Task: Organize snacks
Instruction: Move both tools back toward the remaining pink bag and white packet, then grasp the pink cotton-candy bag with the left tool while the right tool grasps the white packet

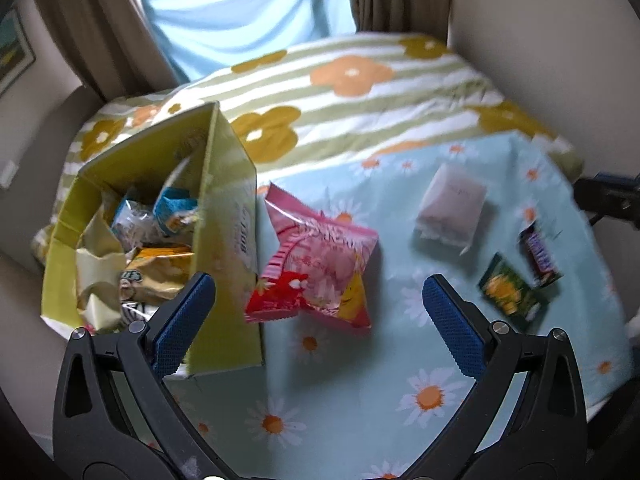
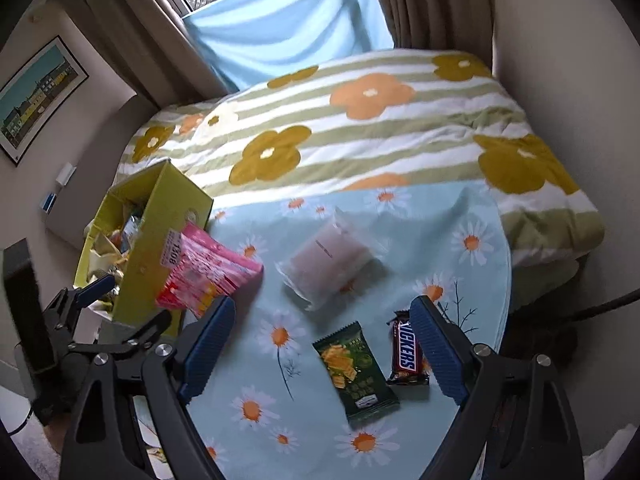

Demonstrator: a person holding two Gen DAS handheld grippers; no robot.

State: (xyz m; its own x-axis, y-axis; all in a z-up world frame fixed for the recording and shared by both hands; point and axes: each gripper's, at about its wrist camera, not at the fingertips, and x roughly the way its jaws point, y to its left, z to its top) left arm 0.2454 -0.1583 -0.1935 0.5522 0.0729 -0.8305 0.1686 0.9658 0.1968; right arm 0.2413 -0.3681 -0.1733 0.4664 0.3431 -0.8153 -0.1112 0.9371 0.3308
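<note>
A yellow-green open box (image 1: 224, 208) holding several snack packets stands at the left of the daisy tablecloth (image 1: 360, 420); it also shows in the right wrist view (image 2: 160, 232). A pink snack bag (image 1: 316, 264) leans against the box's side (image 2: 208, 272). A pale wrapped cake (image 1: 452, 208) (image 2: 332, 260), a green packet (image 1: 512, 292) (image 2: 352, 372) and a Snickers bar (image 1: 540, 256) (image 2: 406, 356) lie to the right. My left gripper (image 1: 316, 304) is open just before the pink bag. My right gripper (image 2: 320, 340) is open above the green packet and the Snickers bar.
A bed with a flowered striped blanket (image 2: 360, 132) lies behind the table. A window with a blue cloth (image 2: 280, 28) and brown curtains is beyond it. The left gripper's body (image 2: 80, 320) shows at the left of the right wrist view.
</note>
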